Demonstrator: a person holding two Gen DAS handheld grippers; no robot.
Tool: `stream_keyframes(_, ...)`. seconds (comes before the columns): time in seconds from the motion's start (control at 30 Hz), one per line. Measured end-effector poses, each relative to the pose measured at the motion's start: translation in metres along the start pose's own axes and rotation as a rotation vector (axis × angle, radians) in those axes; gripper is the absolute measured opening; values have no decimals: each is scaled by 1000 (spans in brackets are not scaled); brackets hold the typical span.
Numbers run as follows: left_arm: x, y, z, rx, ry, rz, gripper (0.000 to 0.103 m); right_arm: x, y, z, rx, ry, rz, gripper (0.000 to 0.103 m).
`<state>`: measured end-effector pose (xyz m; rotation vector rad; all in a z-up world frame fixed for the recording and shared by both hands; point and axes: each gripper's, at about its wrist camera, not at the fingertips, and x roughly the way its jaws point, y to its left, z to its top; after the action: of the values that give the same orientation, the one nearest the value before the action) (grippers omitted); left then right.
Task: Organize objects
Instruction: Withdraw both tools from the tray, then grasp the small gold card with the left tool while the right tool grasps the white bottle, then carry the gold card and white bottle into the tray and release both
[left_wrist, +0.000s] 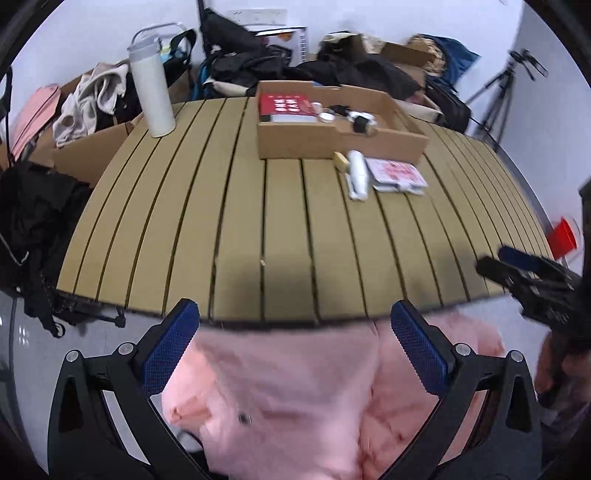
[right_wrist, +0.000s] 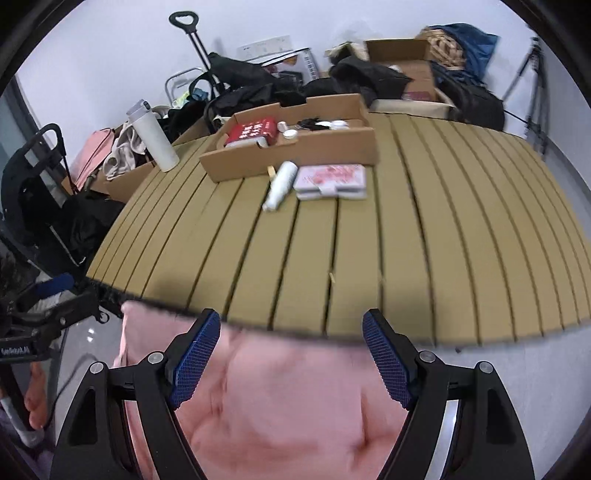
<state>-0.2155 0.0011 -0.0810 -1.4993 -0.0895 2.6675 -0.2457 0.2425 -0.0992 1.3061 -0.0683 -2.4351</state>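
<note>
An open cardboard tray (left_wrist: 332, 142) (right_wrist: 295, 155) stands at the far middle of the slatted tan table (left_wrist: 221, 221). It holds a red box (left_wrist: 284, 103) (right_wrist: 253, 131) and several small items. In front of it lie a white bottle (left_wrist: 357, 175) (right_wrist: 280, 181), a pink-printed packet (left_wrist: 397, 173) (right_wrist: 332, 179) and a small tan block (left_wrist: 340, 159). My left gripper (left_wrist: 295, 308) hangs open at the near table edge, with nothing between its blue pads. My right gripper (right_wrist: 291, 317) is open and empty too, a little to the right along the same edge.
A tall white flask (left_wrist: 151, 92) (right_wrist: 153, 136) stands at the table's far left. Pink clothing (left_wrist: 295, 398) (right_wrist: 288, 398) of the person fills the foreground below the edge. Bags, cartons and dark clothes pile up behind the table. A tripod (left_wrist: 498, 88) is at the far right.
</note>
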Motion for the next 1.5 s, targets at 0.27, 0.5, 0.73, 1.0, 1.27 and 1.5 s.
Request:
stream_keyframes(0.27,36,32,50,-81,-48,50,103,161,20,117,-119,67,43,51)
stream_keyframes(0.5,93,15,99,-17,-53,-52,91,207,14,123,-89,127,-16,31)
stream_keyframes(0.73,186,-60,137,54,38,-29,77,65,-41,97,-4,-39,48,31)
stream_keyframes(1.0,234,-96,140,107,1,146,18,-4,-93,35,132,-30,19,31)
stream_keyframes(1.27,173,-74,125,29,-4,56,18,1,-84,30,127,-23,48,31)
stream_keyframes(1.5,-57,-28,58,28,-260,-4,18,-66,-37,31,-19,-118,15,31)
